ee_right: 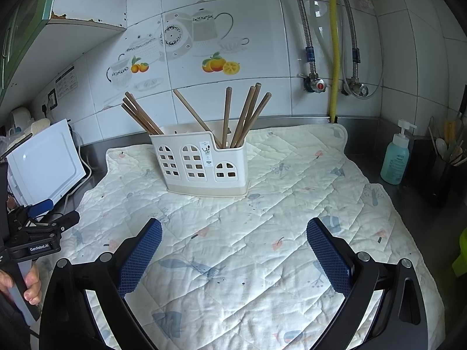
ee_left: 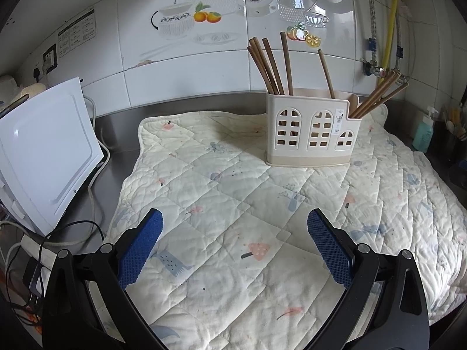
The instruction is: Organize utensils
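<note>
Both hand-held grippers gape empty; holder walls hide chopsticks' lower ends.

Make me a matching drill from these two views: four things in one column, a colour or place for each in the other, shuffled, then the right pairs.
Things:
1. chopsticks
2. soap bottle
3. gripper pads
4. pipe

Colour or place:
A. yellow, running up the wall tiles
B. brown, standing in the white holder on the quilted mat
C. blue, textured
D. teal, on the counter to the right of the mat

Pairs: 1-B, 2-D, 3-C, 4-A
</note>
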Tool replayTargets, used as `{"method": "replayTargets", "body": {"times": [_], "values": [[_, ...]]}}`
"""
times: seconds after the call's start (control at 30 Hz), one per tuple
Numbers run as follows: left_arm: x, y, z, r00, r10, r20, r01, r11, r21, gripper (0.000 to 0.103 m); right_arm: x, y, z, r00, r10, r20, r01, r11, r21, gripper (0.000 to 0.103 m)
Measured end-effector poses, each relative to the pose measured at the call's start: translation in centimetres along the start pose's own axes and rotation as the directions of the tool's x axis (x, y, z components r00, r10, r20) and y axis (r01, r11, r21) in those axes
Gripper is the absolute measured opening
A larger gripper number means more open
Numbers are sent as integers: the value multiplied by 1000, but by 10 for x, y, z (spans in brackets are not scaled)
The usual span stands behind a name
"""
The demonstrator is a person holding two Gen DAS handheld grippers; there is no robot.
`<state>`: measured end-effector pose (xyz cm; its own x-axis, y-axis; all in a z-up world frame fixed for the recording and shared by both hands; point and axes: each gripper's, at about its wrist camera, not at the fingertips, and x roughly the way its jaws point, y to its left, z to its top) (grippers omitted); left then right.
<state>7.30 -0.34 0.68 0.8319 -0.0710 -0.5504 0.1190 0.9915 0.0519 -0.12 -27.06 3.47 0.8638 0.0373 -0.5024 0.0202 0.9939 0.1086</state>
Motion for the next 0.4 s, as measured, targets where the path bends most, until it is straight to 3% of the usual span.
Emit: {"method": "replayTargets", "body": {"times": [0.4], "values": [[4,1,-2,1000,-3,-20,3,1000,-6,98,3,-3,-3,1000,-5,-11,5,1000,1,96]]}}
